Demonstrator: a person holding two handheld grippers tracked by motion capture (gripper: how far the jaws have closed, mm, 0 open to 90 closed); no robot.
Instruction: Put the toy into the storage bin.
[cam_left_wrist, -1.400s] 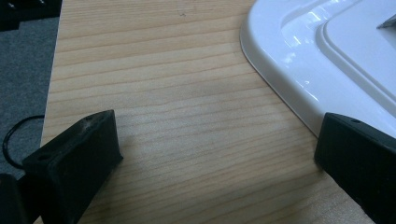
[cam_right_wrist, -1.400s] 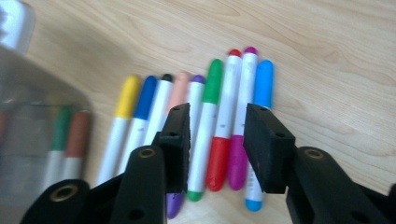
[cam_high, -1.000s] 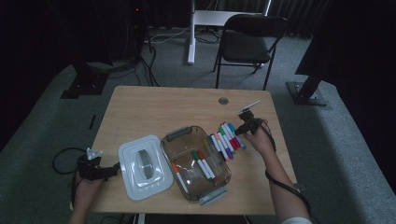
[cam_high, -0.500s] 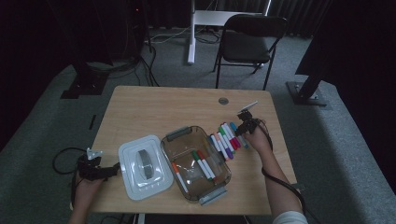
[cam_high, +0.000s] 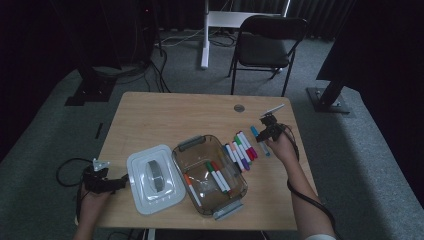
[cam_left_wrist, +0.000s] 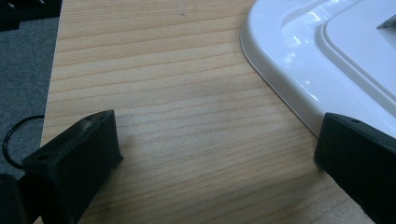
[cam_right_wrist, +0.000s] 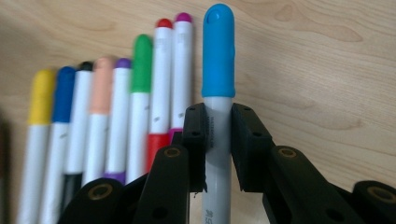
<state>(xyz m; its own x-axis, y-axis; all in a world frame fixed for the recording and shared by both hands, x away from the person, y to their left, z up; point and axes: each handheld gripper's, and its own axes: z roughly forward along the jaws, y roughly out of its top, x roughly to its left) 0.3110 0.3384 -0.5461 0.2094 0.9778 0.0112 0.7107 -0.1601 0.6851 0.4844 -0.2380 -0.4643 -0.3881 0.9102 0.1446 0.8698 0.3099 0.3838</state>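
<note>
**Blue marker gripped, ready to lift**

The right gripper (cam_right_wrist: 218, 140) has just closed on the blue marker (cam_right_wrist: 218, 51), beside the marker row (cam_right_wrist: 107, 107) on the worktop (cam_high: 165, 115). Next: carry it to the box (cam_high: 210, 175). The left gripper (cam_left_wrist: 215, 149) rests wide open, holding nothing, by the lid (cam_left_wrist: 327, 60).

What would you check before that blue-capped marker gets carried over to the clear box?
1. Grip: right hand-held gripper is shut on the blue-capped marker, pads on its white barrel: ok.
2. Marker straight between the jaws: ok.
3. Neighbouring markers lie apart from the held one: ok.
4. Clear box is open, white lid lying beside it: ok.
5. Room in the box beside three markers already inside: ok.
6. Left hand-held gripper open, near the lid's edge; whether it steadies the lid: cannot tell.
</note>
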